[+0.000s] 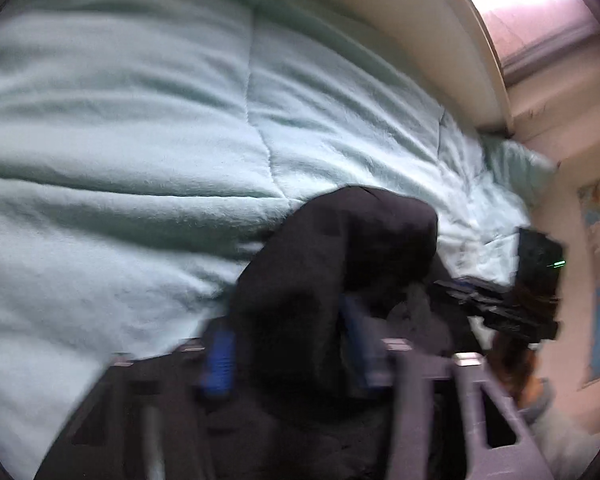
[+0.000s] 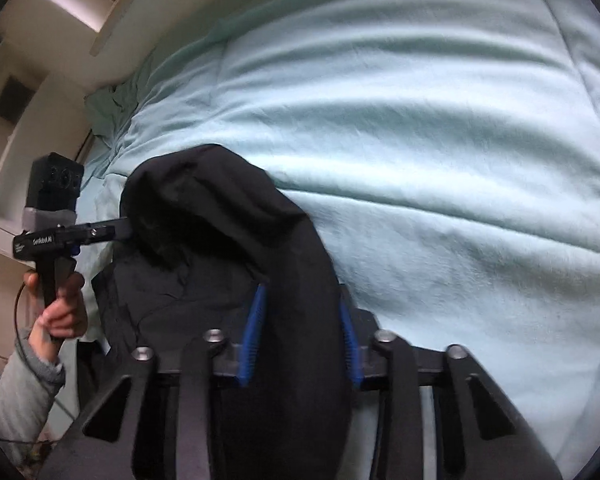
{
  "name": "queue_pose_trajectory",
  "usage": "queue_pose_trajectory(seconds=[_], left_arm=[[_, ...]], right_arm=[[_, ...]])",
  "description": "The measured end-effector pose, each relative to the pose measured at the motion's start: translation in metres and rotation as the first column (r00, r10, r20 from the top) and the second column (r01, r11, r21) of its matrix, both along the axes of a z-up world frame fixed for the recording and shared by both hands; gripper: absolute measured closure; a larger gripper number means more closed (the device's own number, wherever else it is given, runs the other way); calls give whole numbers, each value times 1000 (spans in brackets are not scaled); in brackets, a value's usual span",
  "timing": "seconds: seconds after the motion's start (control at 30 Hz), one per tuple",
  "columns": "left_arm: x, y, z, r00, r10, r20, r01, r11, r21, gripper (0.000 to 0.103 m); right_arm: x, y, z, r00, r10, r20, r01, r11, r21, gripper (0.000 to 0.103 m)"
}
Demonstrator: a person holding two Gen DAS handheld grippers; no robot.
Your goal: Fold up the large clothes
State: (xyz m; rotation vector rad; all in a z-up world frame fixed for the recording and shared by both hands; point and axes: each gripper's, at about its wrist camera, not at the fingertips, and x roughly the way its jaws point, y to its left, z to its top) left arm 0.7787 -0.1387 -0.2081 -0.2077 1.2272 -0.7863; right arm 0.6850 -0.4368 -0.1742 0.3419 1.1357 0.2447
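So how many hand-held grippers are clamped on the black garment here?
2: the left hand-held gripper and the right hand-held gripper each pinch a fold of the black garment.

Both claws point steeply down. The left claw (image 1: 288,356) has its blue pads closed on a bunched fold of black cloth (image 1: 332,248); the right claw (image 2: 300,336) grips it likewise. A hand (image 2: 58,312) in a grey sleeve (image 2: 16,392) holds the left handle.

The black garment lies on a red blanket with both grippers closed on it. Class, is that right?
One detail is wrong: the blanket is pale mint green, not red, as the right wrist view shows. The rest holds: the black garment lies on it, and the left gripper and the right gripper are both closed on it.
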Motion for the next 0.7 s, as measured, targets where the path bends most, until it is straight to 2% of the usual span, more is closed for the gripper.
queue_pose_trajectory(seconds=[0.03, 0.1, 0.2, 0.3, 0.47, 0.57, 0.6, 0.67, 0.7], left_arm=[[-7, 1, 7, 1000, 6, 27, -6, 1000, 1, 76], [-28, 8, 29, 995, 8, 101, -7, 1000, -15, 78], [-62, 18, 66, 981, 0, 194, 6, 1000, -30, 79], [-112, 30, 107, 958, -12, 286, 19, 1000, -22, 79], [-202, 51, 152, 920, -47, 389, 45, 999, 13, 79], [-268, 61, 163, 894, -106, 436, 86, 994, 67, 79], [-294, 61, 160, 881, -142, 452, 98, 988, 119, 79], [-332, 57, 146, 868, -210, 450, 129, 970, 205, 79], [-353, 60, 130, 877, -244, 414, 151, 958, 244, 79]], right_arm=[[-7, 6, 7, 1000, 6, 24, -6, 1000, -30, 78], [-22, 14, 22, 998, 16, 59, -11, 996, -91, 83], [-58, 31, 57, 990, 27, 141, -1, 983, -184, 83], [-99, 46, 92, 977, 24, 212, 28, 971, -239, 84], [-182, 68, 141, 955, 24, 295, 71, 949, -307, 84], [-230, 85, 161, 946, 29, 323, 83, 941, -327, 84], [-242, 89, 164, 947, 35, 320, 78, 939, -334, 84], [-273, 103, 167, 952, 49, 303, 63, 935, -349, 84], [-285, 107, 165, 957, 52, 286, 52, 937, -345, 84]])
